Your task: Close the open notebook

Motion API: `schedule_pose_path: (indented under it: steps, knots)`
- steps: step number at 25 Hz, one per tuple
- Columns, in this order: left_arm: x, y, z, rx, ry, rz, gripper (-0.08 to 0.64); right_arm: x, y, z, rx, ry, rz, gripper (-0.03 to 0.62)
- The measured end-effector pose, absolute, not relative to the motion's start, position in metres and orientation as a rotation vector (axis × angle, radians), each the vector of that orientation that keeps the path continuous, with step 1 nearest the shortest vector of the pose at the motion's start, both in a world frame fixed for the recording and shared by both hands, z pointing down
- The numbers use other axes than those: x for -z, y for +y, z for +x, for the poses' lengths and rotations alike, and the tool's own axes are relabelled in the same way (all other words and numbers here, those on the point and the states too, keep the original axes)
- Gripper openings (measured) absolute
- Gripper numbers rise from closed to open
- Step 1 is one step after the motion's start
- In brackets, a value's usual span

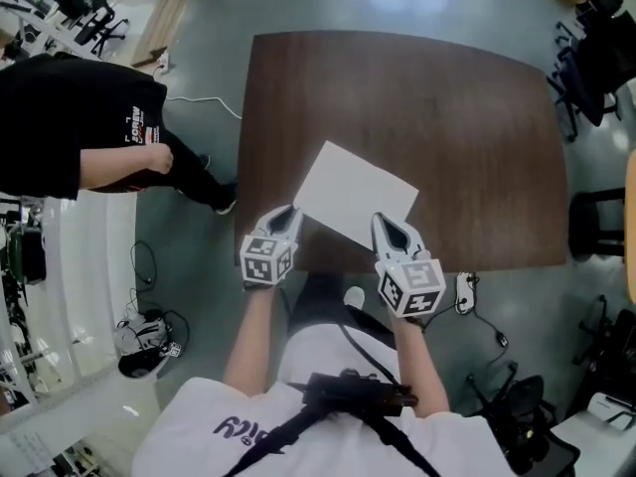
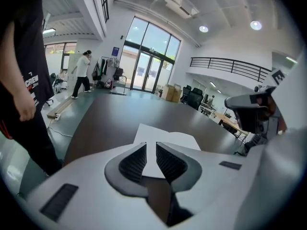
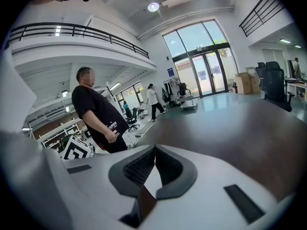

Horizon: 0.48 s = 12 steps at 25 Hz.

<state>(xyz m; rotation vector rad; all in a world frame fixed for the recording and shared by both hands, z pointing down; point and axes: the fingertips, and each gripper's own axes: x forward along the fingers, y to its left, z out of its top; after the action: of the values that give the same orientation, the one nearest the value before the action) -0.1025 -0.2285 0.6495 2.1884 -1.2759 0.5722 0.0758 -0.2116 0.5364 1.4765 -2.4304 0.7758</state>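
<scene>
Notebook (image 1: 353, 192) lies open and flat on the table (image 1: 467, 117), skewed, toward 7 o'clock from table centre, near corner close to the front edge. No clear spine line in head view; left gripper view hints at a crease mid-sheet.

L gripper (image 1: 289, 211) sits at the notebook's 8 o'clock, just beside its edge, jaws pinched together, nothing between them. R gripper (image 1: 384, 220) is at its 5 o'clock, tips meeting, also empty.

Handling, my guess: light, thin, floppy paper, prob. slides easily on the smooth top. Best to pin one half with a closed tip, then nip the other half's free outer edge, cover incl., and swing it over the crease. Grabbing loose pages alone risks creasing.
</scene>
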Motion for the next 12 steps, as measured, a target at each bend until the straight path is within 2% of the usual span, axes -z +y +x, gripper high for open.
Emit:
schedule_pose_path:
  steps: [1,8,12]
  knots:
    - [-0.658,-0.231,-0.105,-0.580,-1.269,2.175,0.017,-0.540,-0.215,0.075,-0.786,-2.425,1.473,0.005]
    - [-0.720,-0.241,-0.112,-0.688,-1.156,2.094,0.204,-0.563,-0.228,0.060,-0.846,-2.395,1.433,0.005]
    - [-0.750,-0.248,-0.107,-0.735,-1.126,2.054,0.219,-0.573,-0.231,0.061,-0.864,-2.377,1.420,0.005]
